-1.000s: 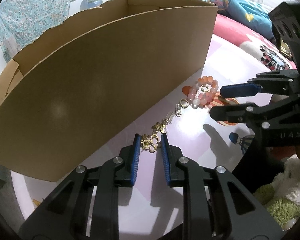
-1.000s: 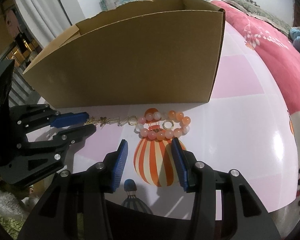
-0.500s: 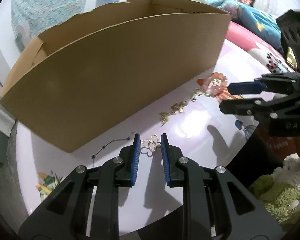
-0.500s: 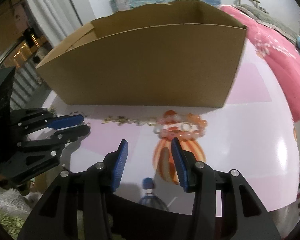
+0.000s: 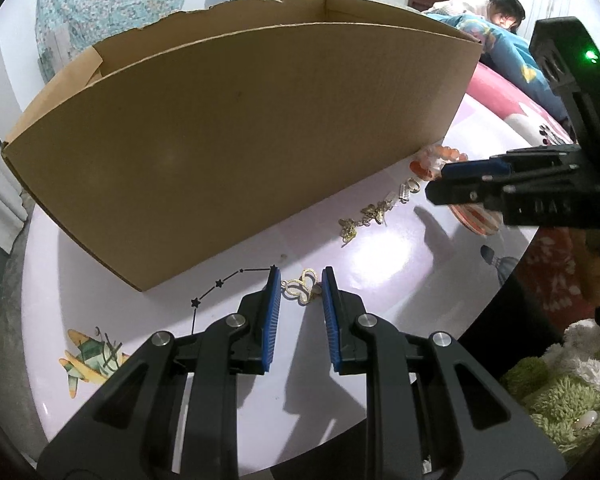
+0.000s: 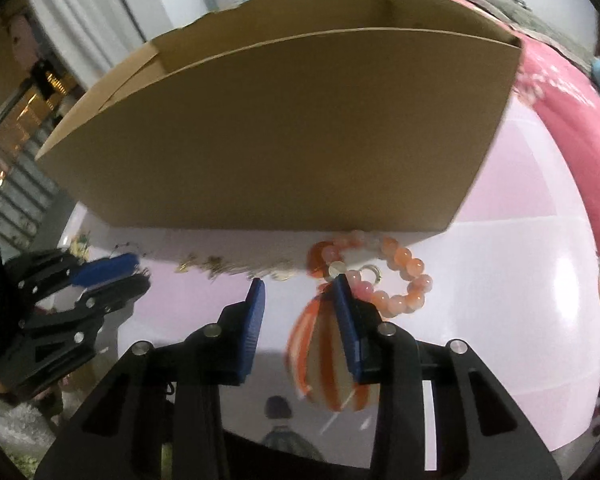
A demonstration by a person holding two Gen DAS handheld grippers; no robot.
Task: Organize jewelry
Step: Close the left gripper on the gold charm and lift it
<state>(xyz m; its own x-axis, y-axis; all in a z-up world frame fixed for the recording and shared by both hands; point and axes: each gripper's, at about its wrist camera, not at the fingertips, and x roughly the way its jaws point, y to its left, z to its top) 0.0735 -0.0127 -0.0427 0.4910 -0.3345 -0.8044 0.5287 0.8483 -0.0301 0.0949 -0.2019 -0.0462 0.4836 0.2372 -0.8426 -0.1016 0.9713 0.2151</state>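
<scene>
My left gripper (image 5: pixel 300 280) sat low in frame, jaws narrowly parted; my right gripper (image 6: pixel 299 284), low centre, was closing.

We see a gold butterfly pendant (image 5: pixel 302 290) between the blue pads of the left gripper (image 5: pixel 300 280), held at their tips. Beyond it, a loose row of small gold pieces (image 5: pixel 364 218) lies on the pale pink tabletop (image 5: pixel 380 280) along the foot of the open cardboard box (image 5: pixel 236 152). At the row's far end a bracelet of pink and orange beads (image 6: pixel 404 276) lies flat, touching the box, with a small ring (image 6: pixel 370 270) inside its loop.
</scene>
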